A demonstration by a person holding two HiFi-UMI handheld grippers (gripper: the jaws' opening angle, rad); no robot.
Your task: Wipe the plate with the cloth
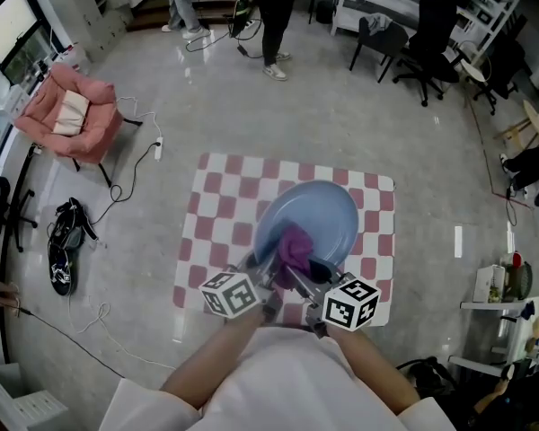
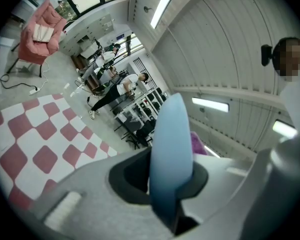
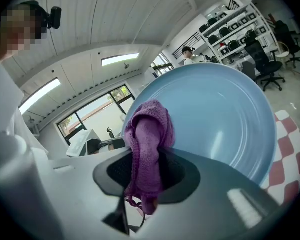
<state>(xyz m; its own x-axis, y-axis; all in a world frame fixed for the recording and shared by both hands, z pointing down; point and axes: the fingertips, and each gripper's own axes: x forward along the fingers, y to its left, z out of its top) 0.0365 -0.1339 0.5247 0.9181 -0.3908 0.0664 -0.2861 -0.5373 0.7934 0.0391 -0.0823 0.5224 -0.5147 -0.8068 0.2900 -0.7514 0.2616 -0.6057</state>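
Observation:
A pale blue plate (image 1: 319, 212) is held up, tilted, above the checked mat. My left gripper (image 1: 268, 277) is shut on its near rim; in the left gripper view the plate (image 2: 172, 149) shows edge-on between the jaws. My right gripper (image 1: 298, 275) is shut on a purple cloth (image 1: 294, 246), which rests against the plate's face. In the right gripper view the cloth (image 3: 146, 149) hangs bunched between the jaws, in front of the plate (image 3: 225, 124). The left gripper view shows a sliver of the cloth (image 2: 197, 144) behind the plate.
A red-and-white checked mat (image 1: 225, 214) lies on the grey floor below the plate. A pink armchair (image 1: 70, 115) stands far left, with shoes (image 1: 65, 241) and cables near it. People (image 1: 277, 16) stand at the back, by black office chairs (image 1: 413, 39).

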